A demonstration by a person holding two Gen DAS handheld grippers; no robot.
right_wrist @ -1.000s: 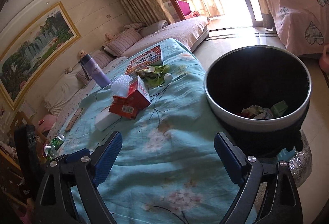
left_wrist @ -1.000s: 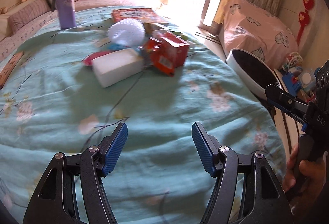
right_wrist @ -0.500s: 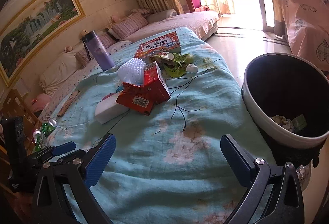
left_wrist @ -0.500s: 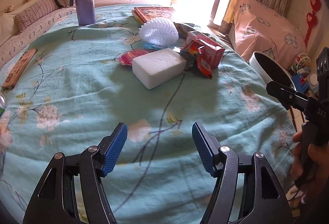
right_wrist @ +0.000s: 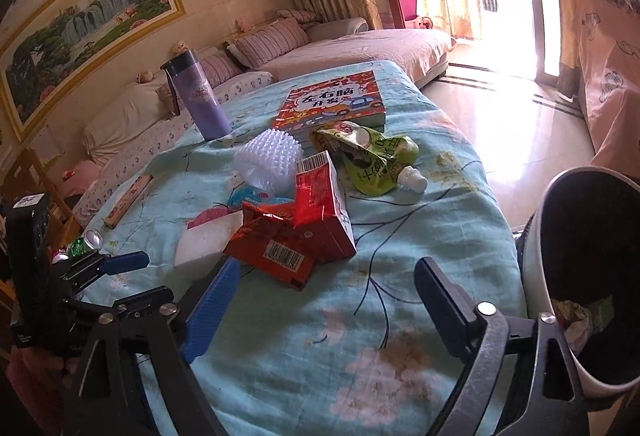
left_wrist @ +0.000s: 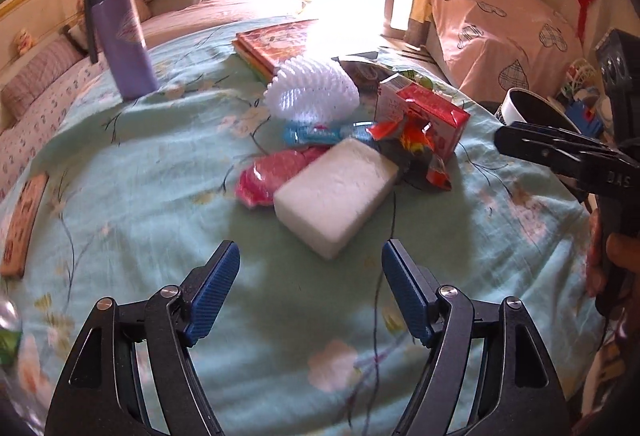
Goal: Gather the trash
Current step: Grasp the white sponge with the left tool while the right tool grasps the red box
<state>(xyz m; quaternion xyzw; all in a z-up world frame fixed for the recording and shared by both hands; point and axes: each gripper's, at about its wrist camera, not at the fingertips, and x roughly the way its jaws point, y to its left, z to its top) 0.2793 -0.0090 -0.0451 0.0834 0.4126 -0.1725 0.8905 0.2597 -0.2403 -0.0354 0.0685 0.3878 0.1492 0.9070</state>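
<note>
The table (right_wrist: 420, 376), draped in a floral cloth, is filling the centre of both views. The bin (right_wrist: 536, 276) is standing at the right edge of the right wrist view and is already holding some scraps. Most trash is waiting mid-frame in a pile: foam block (left_wrist: 336, 192), red carton (right_wrist: 324, 208), green pouch (right_wrist: 372, 156) and wrappers. The left gripper (left_wrist: 310, 292) is hovering near the block with jaws apart and empty. The right gripper (right_wrist: 324, 312) is likewise spread wide, holding nothing.
</note>
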